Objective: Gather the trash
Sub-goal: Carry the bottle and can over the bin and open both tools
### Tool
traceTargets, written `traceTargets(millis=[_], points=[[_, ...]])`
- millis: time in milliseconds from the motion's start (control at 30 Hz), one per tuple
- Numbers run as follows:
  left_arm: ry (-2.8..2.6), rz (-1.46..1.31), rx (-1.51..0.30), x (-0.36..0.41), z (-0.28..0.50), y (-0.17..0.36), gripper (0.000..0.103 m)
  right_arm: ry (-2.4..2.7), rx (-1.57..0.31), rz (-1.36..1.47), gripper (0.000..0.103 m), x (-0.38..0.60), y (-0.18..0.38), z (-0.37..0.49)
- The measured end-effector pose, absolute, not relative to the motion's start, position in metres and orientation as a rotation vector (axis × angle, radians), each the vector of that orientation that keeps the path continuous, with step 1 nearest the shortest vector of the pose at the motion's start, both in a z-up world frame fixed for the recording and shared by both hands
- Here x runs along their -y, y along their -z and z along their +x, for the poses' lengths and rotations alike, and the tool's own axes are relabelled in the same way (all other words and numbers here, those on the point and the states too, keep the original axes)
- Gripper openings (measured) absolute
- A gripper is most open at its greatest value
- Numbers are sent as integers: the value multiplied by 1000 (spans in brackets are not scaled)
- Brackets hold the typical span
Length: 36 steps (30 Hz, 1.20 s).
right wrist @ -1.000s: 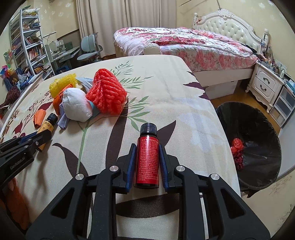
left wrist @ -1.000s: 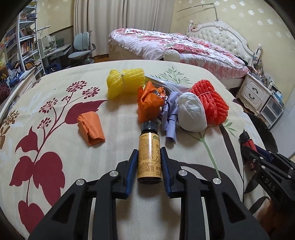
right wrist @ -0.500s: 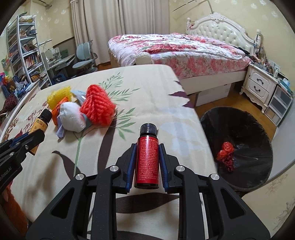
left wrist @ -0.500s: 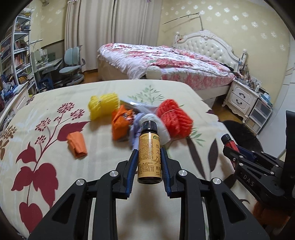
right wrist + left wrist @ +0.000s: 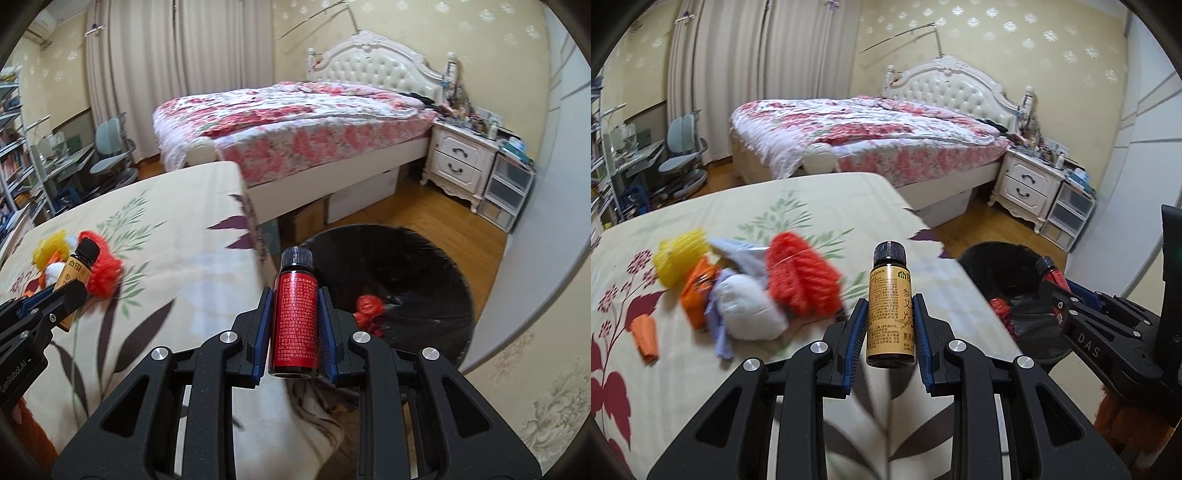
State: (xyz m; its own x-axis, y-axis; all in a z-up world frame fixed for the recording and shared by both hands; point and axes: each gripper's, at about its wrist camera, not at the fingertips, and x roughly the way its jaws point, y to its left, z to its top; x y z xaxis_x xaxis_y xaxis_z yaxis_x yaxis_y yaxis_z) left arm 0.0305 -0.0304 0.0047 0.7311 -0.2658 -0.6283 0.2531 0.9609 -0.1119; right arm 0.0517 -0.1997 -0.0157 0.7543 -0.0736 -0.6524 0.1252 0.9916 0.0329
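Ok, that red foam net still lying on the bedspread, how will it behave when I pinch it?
The red foam net looks like soft open mesh, so it will probably squash between the pads and weigh very little. Its bulk may spring back. It leans against the white wad, which could get dragged along.

The left gripper (image 5: 890, 338) is closed on the golden bottle (image 5: 891, 314), above the bedspread (image 5: 820, 206). The right gripper (image 5: 294, 334), beside it, is closed on the red bottle (image 5: 294, 317).

You see the trash pile (image 5: 746, 291) smeared by blur, the bin (image 5: 417, 280) part hidden behind your red bottle (image 5: 294, 314), its label unreadable
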Motion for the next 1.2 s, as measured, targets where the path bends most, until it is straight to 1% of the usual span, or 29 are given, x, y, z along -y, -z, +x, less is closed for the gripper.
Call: traceTargets(millis=[333,633,1200], points=[[366,40,-704,96,58,6,27,187,-706,99,24,245,28,66],[409,85,-705,139,81,11,27,228,-708,118,24,272,35,78],[433,150,-754,179,108,30,28,282,-728,179,24,305,50,86]])
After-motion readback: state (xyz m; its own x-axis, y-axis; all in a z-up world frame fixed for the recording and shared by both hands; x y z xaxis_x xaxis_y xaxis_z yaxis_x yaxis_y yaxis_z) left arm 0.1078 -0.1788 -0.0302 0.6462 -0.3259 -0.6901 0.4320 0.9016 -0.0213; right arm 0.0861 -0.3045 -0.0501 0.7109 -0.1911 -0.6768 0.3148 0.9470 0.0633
